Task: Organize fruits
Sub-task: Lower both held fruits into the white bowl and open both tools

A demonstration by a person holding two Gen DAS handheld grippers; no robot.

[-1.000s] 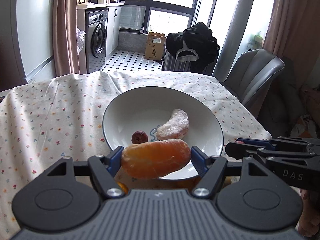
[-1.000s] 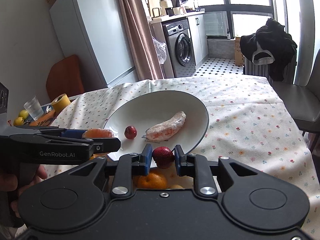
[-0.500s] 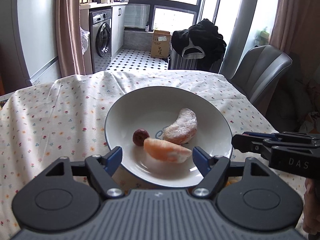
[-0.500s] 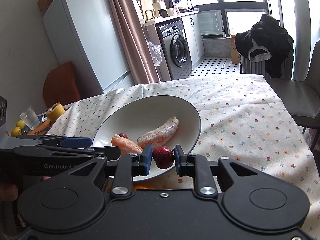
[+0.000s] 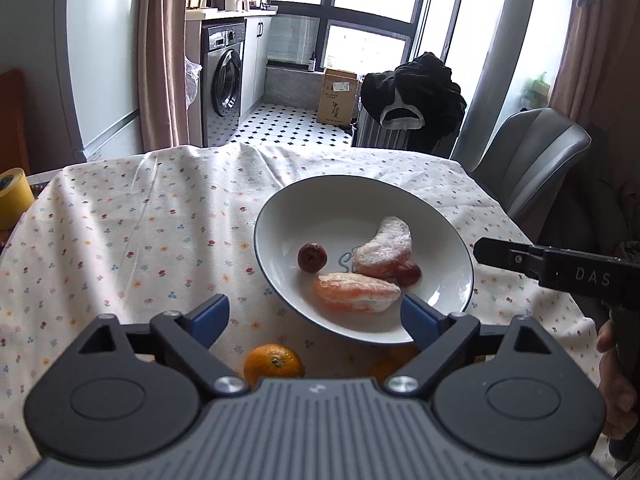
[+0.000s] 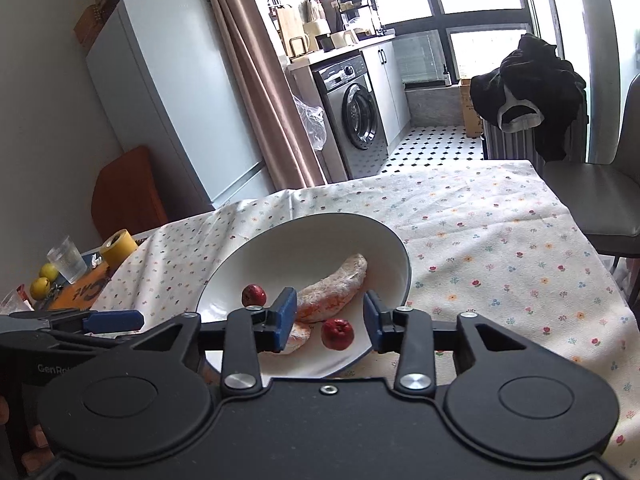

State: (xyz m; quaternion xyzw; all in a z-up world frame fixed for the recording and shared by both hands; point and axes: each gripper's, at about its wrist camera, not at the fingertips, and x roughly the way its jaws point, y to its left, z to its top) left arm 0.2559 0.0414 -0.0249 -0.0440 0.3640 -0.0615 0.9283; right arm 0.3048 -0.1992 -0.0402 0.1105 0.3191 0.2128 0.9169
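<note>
A white bowl (image 5: 280, 208) on the flowered cloth holds a peeled orange piece (image 5: 356, 292), a pale wrapped segment (image 5: 384, 248), a dark red date (image 5: 312, 257) and a small red fruit (image 5: 409, 273). My left gripper (image 5: 314, 318) is at the bowl's near rim, its jaws opening wide with nothing between them. A whole orange (image 5: 272, 362) lies on the cloth just below it. In the right wrist view my right gripper (image 6: 330, 320) is opening over the bowl (image 6: 320, 220). The red fruit (image 6: 338, 334) lies between its pads, touching neither.
A yellow tape roll (image 6: 118, 246), a glass (image 6: 66, 264) and two small yellow fruits (image 6: 44, 278) sit at the table's left end. A grey chair (image 5: 532, 160) stands at the far right corner. A second orange (image 5: 386, 364) peeks out under the bowl's near rim.
The left gripper let go of the peeled orange piece, which now lies in the bowl, then drew back and widened. The right gripper opened and the red fruit dropped into the bowl.
</note>
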